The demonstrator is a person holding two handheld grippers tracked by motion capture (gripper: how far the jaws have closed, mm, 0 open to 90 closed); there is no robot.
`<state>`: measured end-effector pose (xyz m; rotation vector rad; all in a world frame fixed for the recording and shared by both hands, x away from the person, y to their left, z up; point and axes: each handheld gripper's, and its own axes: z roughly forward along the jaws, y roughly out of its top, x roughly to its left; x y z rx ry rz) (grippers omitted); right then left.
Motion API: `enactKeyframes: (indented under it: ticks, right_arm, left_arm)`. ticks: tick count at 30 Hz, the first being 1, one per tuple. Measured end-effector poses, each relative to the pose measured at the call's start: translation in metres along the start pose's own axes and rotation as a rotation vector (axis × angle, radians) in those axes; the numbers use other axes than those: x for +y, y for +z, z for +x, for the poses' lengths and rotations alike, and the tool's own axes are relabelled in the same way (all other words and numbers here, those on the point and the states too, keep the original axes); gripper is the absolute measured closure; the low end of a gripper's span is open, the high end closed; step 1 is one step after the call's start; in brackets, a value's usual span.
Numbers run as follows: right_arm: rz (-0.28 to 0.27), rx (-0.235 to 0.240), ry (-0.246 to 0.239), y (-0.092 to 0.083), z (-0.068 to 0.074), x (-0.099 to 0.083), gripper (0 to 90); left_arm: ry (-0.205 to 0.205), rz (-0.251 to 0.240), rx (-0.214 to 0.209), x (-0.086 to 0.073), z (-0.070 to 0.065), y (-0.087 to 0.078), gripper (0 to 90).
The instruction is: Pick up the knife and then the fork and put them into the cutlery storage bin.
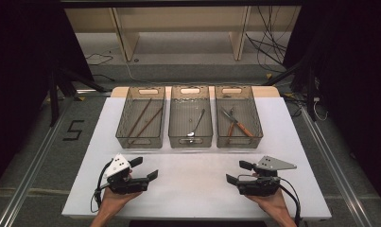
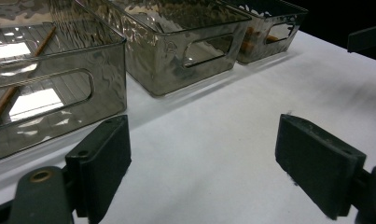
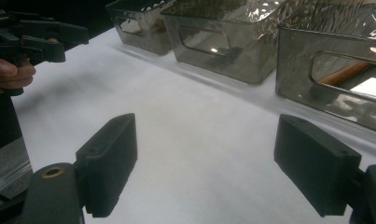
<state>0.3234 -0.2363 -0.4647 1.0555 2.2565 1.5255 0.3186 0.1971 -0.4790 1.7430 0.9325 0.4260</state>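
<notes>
A person is sitting at a white table (image 1: 193,189), holding a two-jaw gripper in each hand, both resting low near the front edge and well apart from each other. Three smoky, see-through bins are standing side by side at the far half of the table. The left bin (image 1: 141,139) is holding two long brown chopsticks (image 1: 143,118) lying at a slant. The middle bin (image 1: 190,140) is holding a single metal spoon (image 1: 196,124). The right bin (image 1: 239,140) is holding a few crossed utensils with orange-brown handles (image 1: 236,124), though their exact kind is hard to tell. Nothing is lying loose on the bare tabletop in front of the bins, so the sorting of cutlery into bins is looking finished, or else not yet begun in the other direction; judging from this alone, nothing seems left to put away. The left gripper (image 1: 144,168) is pointing right, toward the table's middle, its jaws standing wide apart, holding nothing and touching nothing, with bare table between them in the left gripper view (image 2: 202,156). The right gripper (image 1: 238,171) is mirroring it, jaws spread wide and empty, again with bare table between them in the right gripper view (image 3: 204,158).
</notes>
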Motion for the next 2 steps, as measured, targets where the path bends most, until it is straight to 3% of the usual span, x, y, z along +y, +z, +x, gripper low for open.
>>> enactKeyframes:
  ticks: [2]
  right_arm:
    - [-0.001,-0.001,0.001,0.0001,-0.0005,0.0001,22.1]
  left_arm:
    - [-0.001,0.001,-0.001,0.0000,0.0002,0.0000,17.8]
